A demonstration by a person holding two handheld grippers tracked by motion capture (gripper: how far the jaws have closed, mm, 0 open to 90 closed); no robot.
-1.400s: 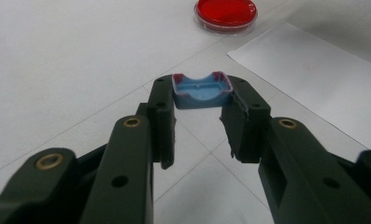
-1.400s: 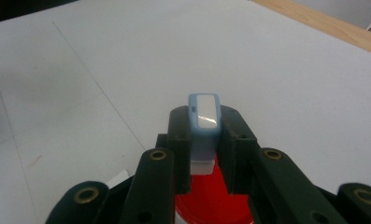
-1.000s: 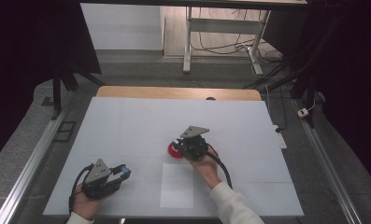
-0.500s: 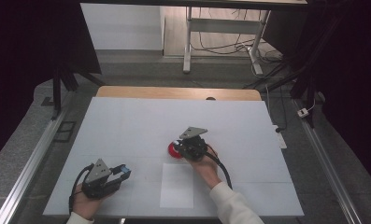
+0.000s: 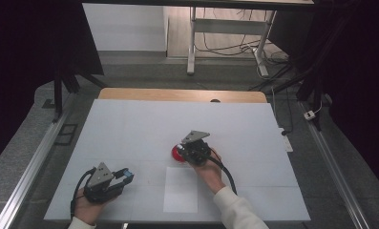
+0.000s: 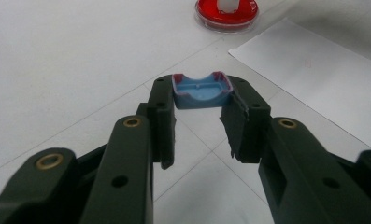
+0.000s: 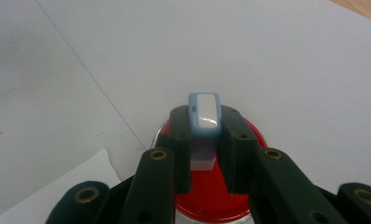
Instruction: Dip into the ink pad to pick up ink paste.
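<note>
Your right gripper (image 7: 204, 140) is clamped on a pale blue stamp body (image 7: 204, 114) with a glossy white face (a small rounded block), held upright with its base on the red ink pad (image 7: 211, 196). Tilt it and only one edge will take ink; press unevenly and the shallow round dish could slide on the smooth white table (image 5: 130, 129). Your left gripper (image 6: 199, 116), down and left of the ink pad, pinches a thin blue plastic cap (image 6: 202, 91), curved and hollow with reddish edges. That grip is only at the tips, so a twist could pop it free. The white paper sheet (image 5: 181, 189) lies flat just below the ink pad.
</note>
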